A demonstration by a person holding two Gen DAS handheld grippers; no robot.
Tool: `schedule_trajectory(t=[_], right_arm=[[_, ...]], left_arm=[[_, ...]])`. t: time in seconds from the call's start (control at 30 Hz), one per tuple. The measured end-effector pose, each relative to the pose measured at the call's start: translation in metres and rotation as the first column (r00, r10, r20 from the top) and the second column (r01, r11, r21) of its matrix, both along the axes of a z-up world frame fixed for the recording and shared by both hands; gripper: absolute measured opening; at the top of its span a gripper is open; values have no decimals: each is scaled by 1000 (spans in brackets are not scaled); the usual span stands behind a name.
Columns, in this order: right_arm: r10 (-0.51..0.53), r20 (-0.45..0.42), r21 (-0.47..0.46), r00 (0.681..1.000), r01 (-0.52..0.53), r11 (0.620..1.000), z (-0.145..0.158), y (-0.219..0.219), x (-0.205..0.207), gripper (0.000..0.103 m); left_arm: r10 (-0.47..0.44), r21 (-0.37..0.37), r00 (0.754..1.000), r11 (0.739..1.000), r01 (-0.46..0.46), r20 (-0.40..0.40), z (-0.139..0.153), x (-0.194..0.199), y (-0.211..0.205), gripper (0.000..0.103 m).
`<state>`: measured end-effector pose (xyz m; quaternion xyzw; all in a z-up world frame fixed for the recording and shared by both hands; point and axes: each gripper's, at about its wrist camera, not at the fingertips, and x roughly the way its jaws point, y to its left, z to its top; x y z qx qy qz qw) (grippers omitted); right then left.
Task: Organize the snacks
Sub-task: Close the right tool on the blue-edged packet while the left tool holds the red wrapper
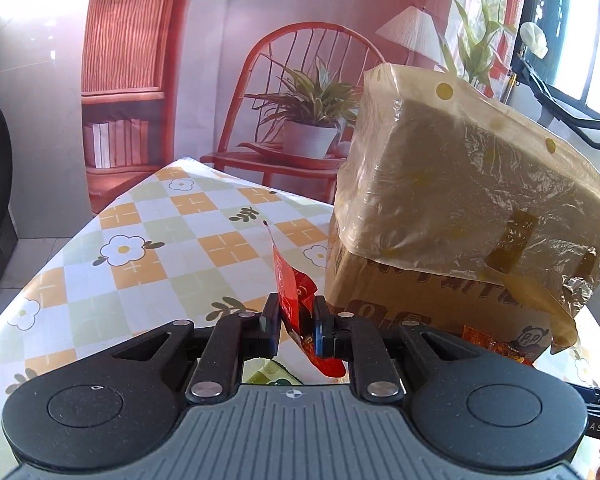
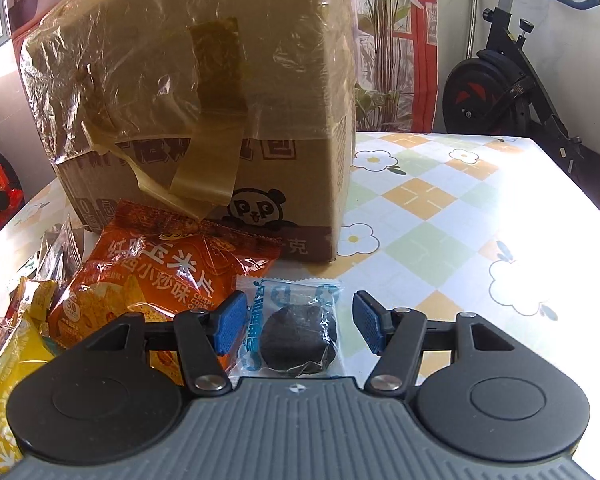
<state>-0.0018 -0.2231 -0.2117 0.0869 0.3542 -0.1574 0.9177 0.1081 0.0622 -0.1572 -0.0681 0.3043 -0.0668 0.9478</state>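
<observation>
My left gripper (image 1: 296, 322) is shut on a small red snack packet (image 1: 294, 300) and holds it upright above the table, just left of the cardboard box (image 1: 452, 200). The box is wrapped in tape and plastic and fills the right wrist view (image 2: 204, 100). My right gripper (image 2: 300, 320) is open, its blue pads either side of a clear packet with a dark round cookie (image 2: 296, 338) lying on the table. An orange corn-chip bag (image 2: 168, 276) lies to its left, against the box. Yellow snack bags (image 2: 8, 356) lie at the far left.
The table carries a checked flower-print cloth (image 1: 140, 248), also in the right wrist view (image 2: 440, 208). An exercise bike (image 2: 512, 80) stands beyond the far right table edge. A printed backdrop with a chair and plant (image 1: 300, 100) hangs behind the table.
</observation>
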Motion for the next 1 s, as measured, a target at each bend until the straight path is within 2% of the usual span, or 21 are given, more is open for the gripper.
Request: schedule_trajectory(t=[0.07, 0.17, 0.43, 1.0], right_arm=[[-34, 10, 46, 999, 34, 998, -7, -7, -2, 63], [-66, 58, 92, 996, 60, 994, -12, -15, -9, 62], [-49, 93, 48, 994, 44, 998, -14, -7, -21, 53], [-38, 98, 25, 994, 36, 999, -14, -4, -19, 51]], left_arm=[[1, -19, 1000, 1000, -1, -2, 0, -6, 0, 17], [-17, -6, 1000, 1000, 17, 6, 0, -14, -3, 17], [-34, 0, 999, 999, 34, 5, -8, -28, -11, 17], [-105, 8, 994, 994, 105, -6, -12, -40, -20, 17]])
